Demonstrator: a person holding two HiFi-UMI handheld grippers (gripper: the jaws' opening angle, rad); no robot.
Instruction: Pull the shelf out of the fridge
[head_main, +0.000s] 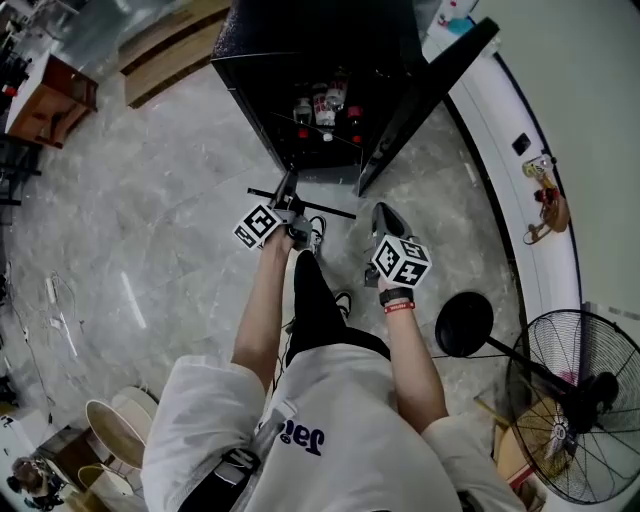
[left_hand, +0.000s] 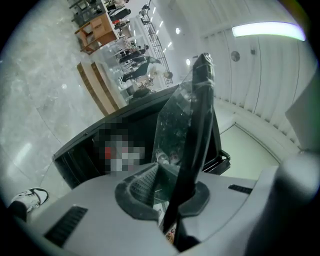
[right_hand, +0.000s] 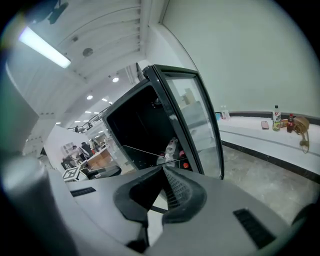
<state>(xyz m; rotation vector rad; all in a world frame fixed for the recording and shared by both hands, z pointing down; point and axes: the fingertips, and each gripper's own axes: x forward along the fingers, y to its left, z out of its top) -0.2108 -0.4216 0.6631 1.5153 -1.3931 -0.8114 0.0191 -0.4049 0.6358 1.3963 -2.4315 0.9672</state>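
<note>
Head view: saw shelf (head_main: 335, 211) in front of fridge (head_main: 260, 40), at its 6 o'clock, with right gripper (head_main: 381, 212) at shelf's 3 o'clock. Left gripper view: found left gripper (left_hand: 170, 172) clamped on shelf's black edge. Right gripper view: found jaws together, empty.

Three cameras, one fridge (head_main: 300, 40)
From the head we look steeply down; our two gripper views face it closely, almost level, along their jaws.
</note>
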